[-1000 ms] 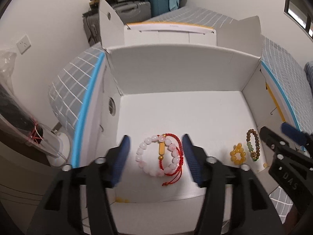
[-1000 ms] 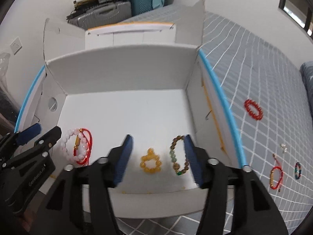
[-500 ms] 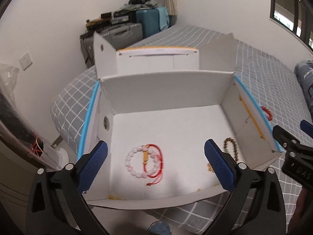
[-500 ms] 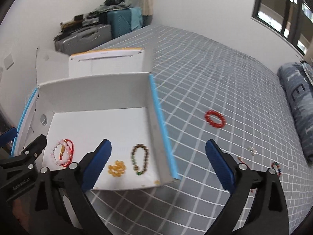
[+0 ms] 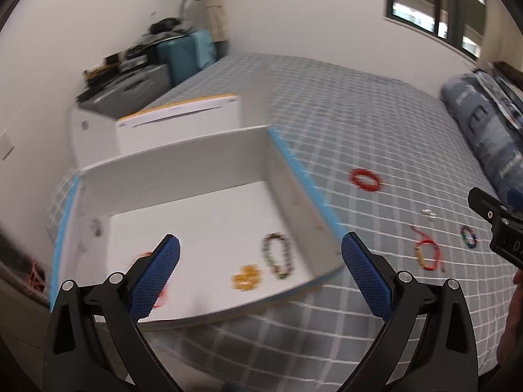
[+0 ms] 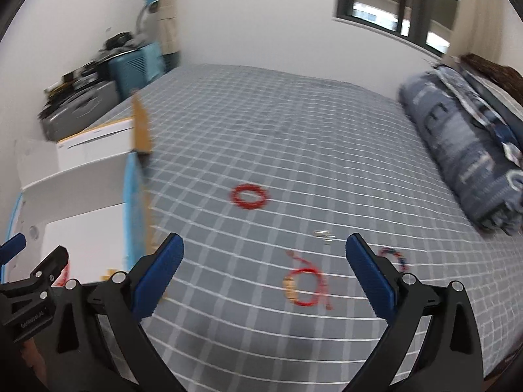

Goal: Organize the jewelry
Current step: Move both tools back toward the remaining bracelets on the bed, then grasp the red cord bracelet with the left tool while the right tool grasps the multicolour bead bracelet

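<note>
An open white box (image 5: pixel 209 176) lies on the checked bed. Inside it are a yellow bead bracelet (image 5: pixel 246 281) and a brown-green bead bracelet (image 5: pixel 278 254); a red one is mostly hidden behind my left finger. My left gripper (image 5: pixel 260 272) is open and empty above the box's front right corner. On the bed lie a red bead bracelet (image 6: pixel 250 197), a red cord bracelet (image 6: pixel 304 285), a small silver piece (image 6: pixel 323 236) and a multicoloured bracelet (image 6: pixel 394 254). My right gripper (image 6: pixel 264 276) is open and empty above the red cord bracelet.
A folded blue quilt (image 6: pixel 464 150) lies along the bed's right side. Suitcases and clutter (image 5: pixel 153 65) stand by the far wall. The box's raised flaps (image 6: pixel 142 127) stand at its back. The window (image 6: pixel 395 3) is on the far wall.
Both grippers have swung right, away from the box and toward the loose jewelry on the bed. Both jaws opened wide about half a second ago and stay open.
</note>
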`<state>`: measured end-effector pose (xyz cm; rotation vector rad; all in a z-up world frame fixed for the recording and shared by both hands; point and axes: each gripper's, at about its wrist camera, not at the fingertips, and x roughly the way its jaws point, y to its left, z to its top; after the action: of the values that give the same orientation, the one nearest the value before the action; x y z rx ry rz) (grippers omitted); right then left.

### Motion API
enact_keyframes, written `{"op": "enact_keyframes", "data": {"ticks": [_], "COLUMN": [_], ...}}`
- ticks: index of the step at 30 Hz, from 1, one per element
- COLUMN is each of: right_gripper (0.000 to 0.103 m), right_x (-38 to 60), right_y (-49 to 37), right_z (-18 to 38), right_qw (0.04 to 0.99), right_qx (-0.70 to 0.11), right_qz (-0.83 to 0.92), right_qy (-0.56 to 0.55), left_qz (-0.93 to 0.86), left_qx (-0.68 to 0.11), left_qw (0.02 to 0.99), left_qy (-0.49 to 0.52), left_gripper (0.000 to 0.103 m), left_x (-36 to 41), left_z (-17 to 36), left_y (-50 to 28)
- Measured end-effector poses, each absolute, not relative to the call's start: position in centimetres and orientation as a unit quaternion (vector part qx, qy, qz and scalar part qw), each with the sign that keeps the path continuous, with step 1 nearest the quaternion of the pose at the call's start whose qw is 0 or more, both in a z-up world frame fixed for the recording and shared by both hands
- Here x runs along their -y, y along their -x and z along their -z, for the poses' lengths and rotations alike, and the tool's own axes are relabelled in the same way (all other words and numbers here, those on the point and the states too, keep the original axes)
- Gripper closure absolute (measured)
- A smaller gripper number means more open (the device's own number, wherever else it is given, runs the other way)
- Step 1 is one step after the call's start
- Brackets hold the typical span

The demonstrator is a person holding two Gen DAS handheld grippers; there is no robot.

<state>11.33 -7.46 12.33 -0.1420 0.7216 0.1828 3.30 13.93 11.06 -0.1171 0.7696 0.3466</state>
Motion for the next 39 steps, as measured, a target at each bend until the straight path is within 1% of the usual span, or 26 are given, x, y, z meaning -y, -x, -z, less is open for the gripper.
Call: {"op": "enact_keyframes", "data": {"ticks": [7, 14, 22, 28, 37, 39], "right_gripper": [0.008, 0.008, 0.008, 0.008, 0.008, 0.013], "right_x": [15.7, 21.8, 25.6, 26.7, 28.2, 28.2], "right_y": [-13.1, -16.6, -21.1, -23.6, -25.6, -26.0], "right_z": [-9.9, -5.6, -0.1, 3.8, 6.1, 6.2], "right_qw": [0.925, 0.912, 0.895, 0.885, 0.879, 0.878], "right_qx": [-0.375, -0.409, -0.446, -0.465, -0.477, -0.479], "right_qz": [-0.033, 0.006, 0.003, 0.008, 0.007, 0.008], "right_qy": [0.058, 0.038, 0.001, 0.008, -0.009, -0.009], "left_qz": [-0.093, -0.03, 0.001, 0.015, 0.026, 0.026], "left_qx": [-0.389, -0.413, -0.444, -0.462, -0.482, -0.483], "left_qw": [0.915, 0.91, 0.896, 0.887, 0.876, 0.875], "left_qy": [0.046, 0.021, 0.01, 0.004, 0.003, 0.001], "left_gripper": [0.006, 0.006, 0.006, 0.006, 0.006, 0.006], "left_x": [-6.2, 0.8, 4.6, 6.1, 7.9, 8.0], "left_z": [-8.9, -5.5, -0.7, 2.4, 5.5, 5.8], "left_y": [-7.9, -12.6, -16.5, -18.5, -20.3, -20.4]}}
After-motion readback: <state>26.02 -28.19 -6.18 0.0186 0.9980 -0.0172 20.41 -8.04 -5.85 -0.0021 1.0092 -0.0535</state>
